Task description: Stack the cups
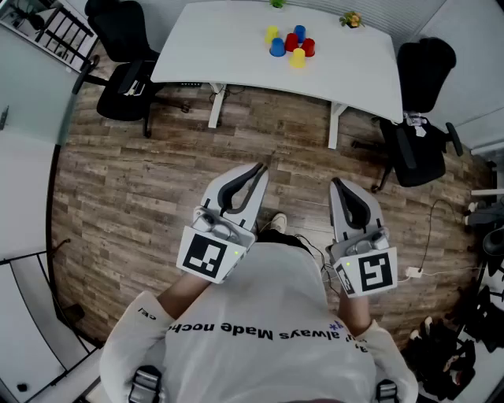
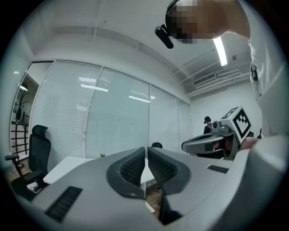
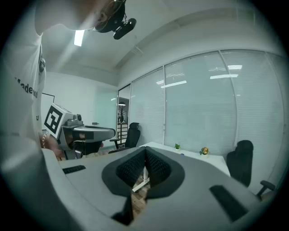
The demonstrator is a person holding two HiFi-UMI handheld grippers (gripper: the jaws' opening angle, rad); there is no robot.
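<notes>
Several small cups (image 1: 290,44) in yellow, blue and red stand clustered on the white table (image 1: 236,47) far ahead in the head view. My left gripper (image 1: 257,168) and right gripper (image 1: 336,183) are held in front of my body over the wooden floor, well short of the table. Both are shut with nothing between the jaws. The left gripper view has its shut gripper (image 2: 146,151) facing a glass wall, with the right gripper (image 2: 212,142) beside it. In the right gripper view the shut gripper (image 3: 145,151) faces the table (image 3: 203,159). No cup is clear in either gripper view.
Black office chairs stand at the table's left (image 1: 126,75) and right (image 1: 417,118). A small green plant (image 1: 277,4) and a small toy (image 1: 350,20) sit at the table's far edge. Cables and bags (image 1: 449,346) lie on the floor at right. Shelving (image 1: 55,31) is at far left.
</notes>
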